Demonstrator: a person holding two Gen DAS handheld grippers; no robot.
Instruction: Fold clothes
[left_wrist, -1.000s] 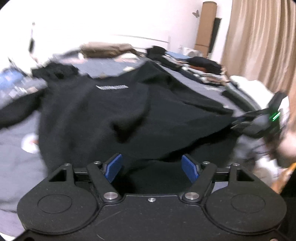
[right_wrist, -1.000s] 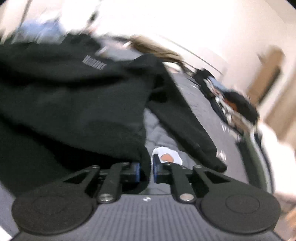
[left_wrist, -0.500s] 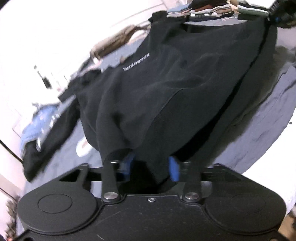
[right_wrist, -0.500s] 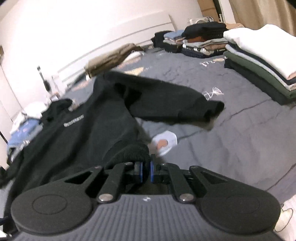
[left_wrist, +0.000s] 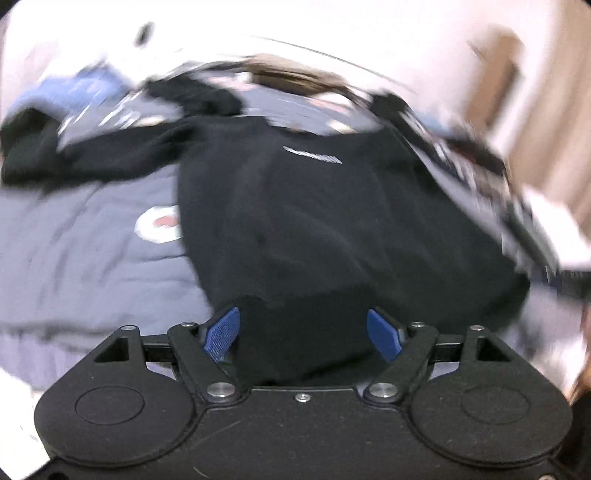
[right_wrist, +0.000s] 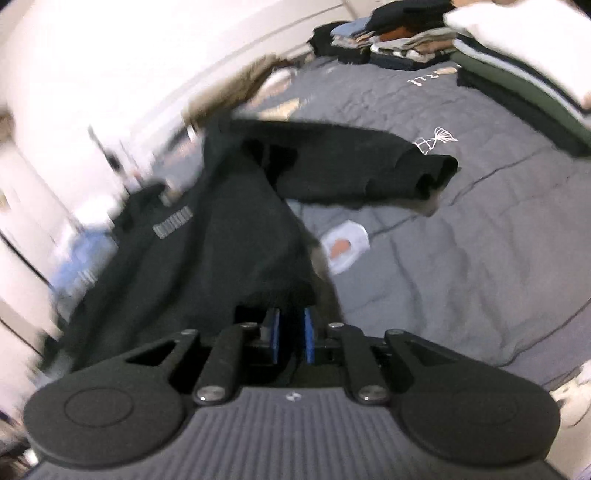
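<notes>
A black sweatshirt (left_wrist: 332, 221) with a small white chest print lies spread on a grey bed cover (left_wrist: 74, 258). In the left wrist view my left gripper (left_wrist: 303, 332) stands open, its blue pads wide apart on either side of the bottom hem. In the right wrist view the sweatshirt (right_wrist: 221, 240) rises to my right gripper (right_wrist: 291, 338), which is shut on a corner of the hem. One sleeve (right_wrist: 369, 166) stretches right across the bed cover (right_wrist: 461, 240). The other sleeve (left_wrist: 92, 155) trails off to the left.
Stacks of folded clothes (right_wrist: 517, 74) line the right side of the bed, with more piles (right_wrist: 388, 40) at the back. A round white print (right_wrist: 345, 247) shows on the cover beside the sweatshirt. Blue clothing (left_wrist: 66, 92) lies at the far left.
My left gripper closed on the hem half a second ago and has opened again, with the sweatshirt now lying lower. My right gripper has stayed shut on the hem while the view swung.
</notes>
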